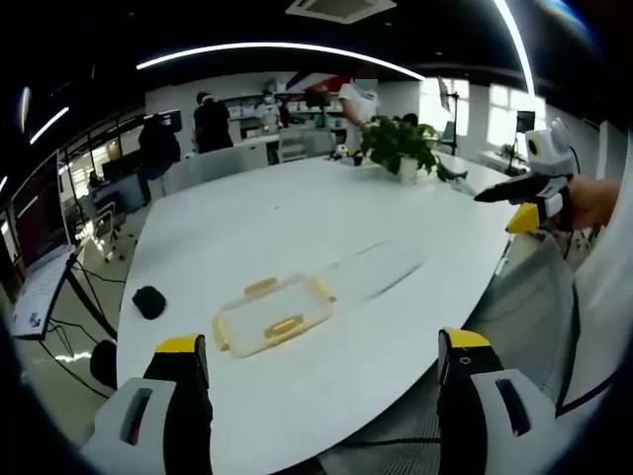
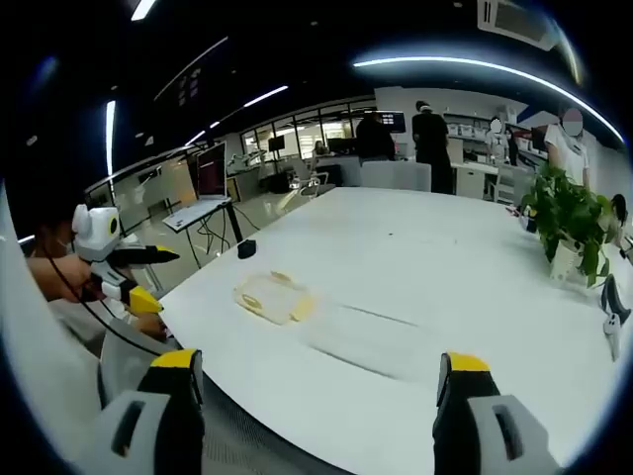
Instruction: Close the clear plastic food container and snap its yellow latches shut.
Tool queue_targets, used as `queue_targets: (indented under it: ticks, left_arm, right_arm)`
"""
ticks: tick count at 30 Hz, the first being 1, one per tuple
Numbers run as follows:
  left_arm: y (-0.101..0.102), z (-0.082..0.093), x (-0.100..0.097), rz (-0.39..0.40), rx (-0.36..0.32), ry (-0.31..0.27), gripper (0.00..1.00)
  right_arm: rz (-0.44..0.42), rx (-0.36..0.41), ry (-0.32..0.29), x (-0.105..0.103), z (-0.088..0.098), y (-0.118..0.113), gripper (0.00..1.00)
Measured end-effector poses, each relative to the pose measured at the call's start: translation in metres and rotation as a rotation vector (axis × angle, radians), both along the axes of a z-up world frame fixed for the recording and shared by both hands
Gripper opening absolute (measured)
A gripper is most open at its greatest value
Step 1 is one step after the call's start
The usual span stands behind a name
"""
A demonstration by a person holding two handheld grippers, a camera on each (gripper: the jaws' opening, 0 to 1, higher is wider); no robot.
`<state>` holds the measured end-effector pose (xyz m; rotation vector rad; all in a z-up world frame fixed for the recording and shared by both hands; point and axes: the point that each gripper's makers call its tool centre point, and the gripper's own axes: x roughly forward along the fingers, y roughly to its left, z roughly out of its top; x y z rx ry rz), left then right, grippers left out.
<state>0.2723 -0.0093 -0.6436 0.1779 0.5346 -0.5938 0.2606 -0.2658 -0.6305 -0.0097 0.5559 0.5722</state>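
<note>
Clear plastic food container (image 1: pixel 274 317) with yellow latches (image 1: pixel 284 328): lying near the white table (image 1: pixel 326 213) edge, lid apparently on, latches seemingly unsnapped. Left gripper (image 1: pixel 321 371) and right gripper (image 2: pixel 316 391): hovering apart-jawed, gripping nothing; task hardly beginning.

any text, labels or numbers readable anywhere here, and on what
None can be read.
Clear container with yellow latches: no label visible.
Laptop screen beyond the white table: lit, but too small and blurred to read.
Red and blue sign on the far wall: blurred, no letters legible.
</note>
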Motion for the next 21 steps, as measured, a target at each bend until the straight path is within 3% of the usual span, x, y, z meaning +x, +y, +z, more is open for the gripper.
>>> queue_targets:
  ticks: [5, 8, 14, 21]
  left_arm:
    - [0.008, 0.000, 0.005, -0.010, 0.010, 0.000, 0.92]
    - [0.010, 0.002, 0.008, -0.024, -0.010, 0.004, 0.92]
    - [0.012, -0.001, 0.017, -0.057, -0.011, 0.021, 0.93]
    - [0.011, 0.006, 0.029, -0.087, -0.035, 0.000, 0.91]
  right_arm:
    - [0.052, -0.024, -0.012, 0.006, 0.000, 0.009, 0.93]
    - [0.073, -0.040, -0.023, 0.014, 0.002, 0.014, 0.98]
    - [0.112, -0.054, -0.027, 0.026, 0.002, 0.022, 0.91]
    - [0.157, -0.086, -0.044, 0.039, 0.001, 0.031, 0.91]
